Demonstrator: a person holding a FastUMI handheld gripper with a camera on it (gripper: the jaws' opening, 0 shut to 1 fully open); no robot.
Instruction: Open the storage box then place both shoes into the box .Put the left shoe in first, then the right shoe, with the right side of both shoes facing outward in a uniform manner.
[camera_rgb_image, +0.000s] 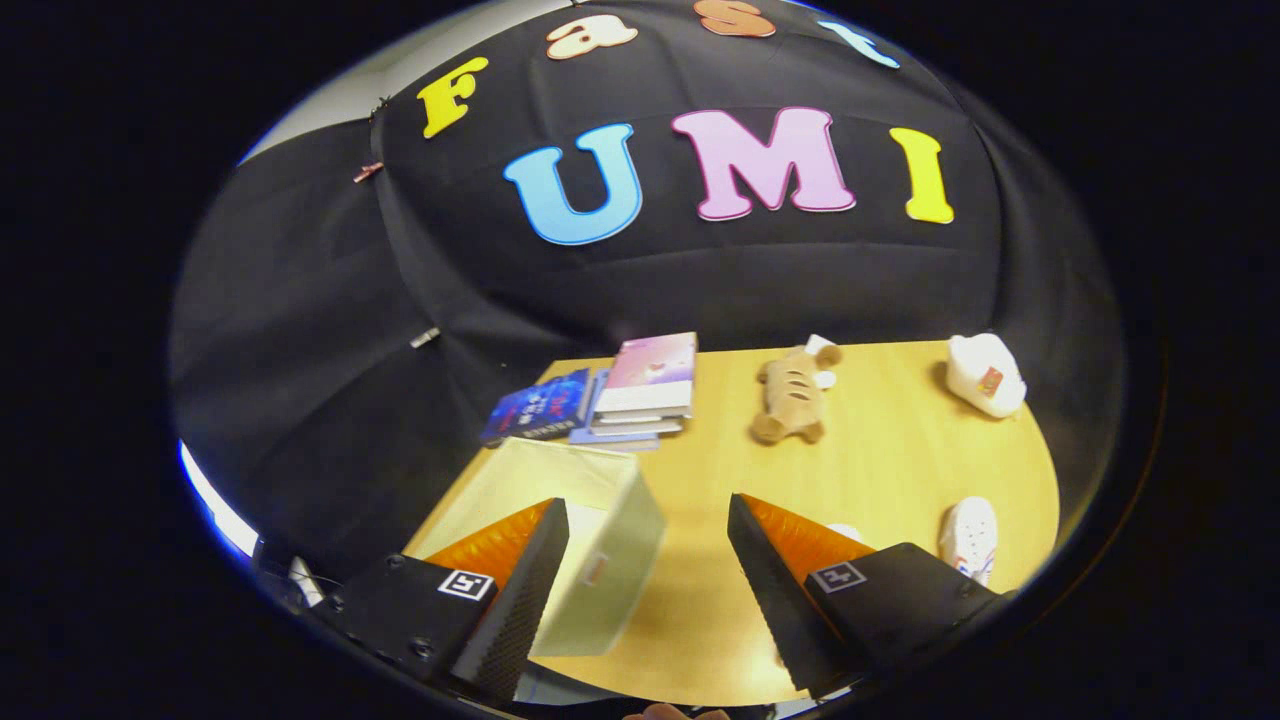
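**Approach Phase: Storage Box Not Yet Opened**

Both fingers of the gripper (648, 585) are standing wide apart, holding nothing, hovering above the wooden table (880, 470). A pale storage box (590, 540) is sitting partly behind the left finger, its lid apparently in place. One white shoe (970, 538) is lying just beyond the right finger; the other shoe (985, 373) is resting well apart at the table's far edge. A stack of books (620, 395) and a plush toy (793, 397) are lying beyond the box. Judged step: opening the box. The next move is calling for swinging left and lowering onto the lid's edge.
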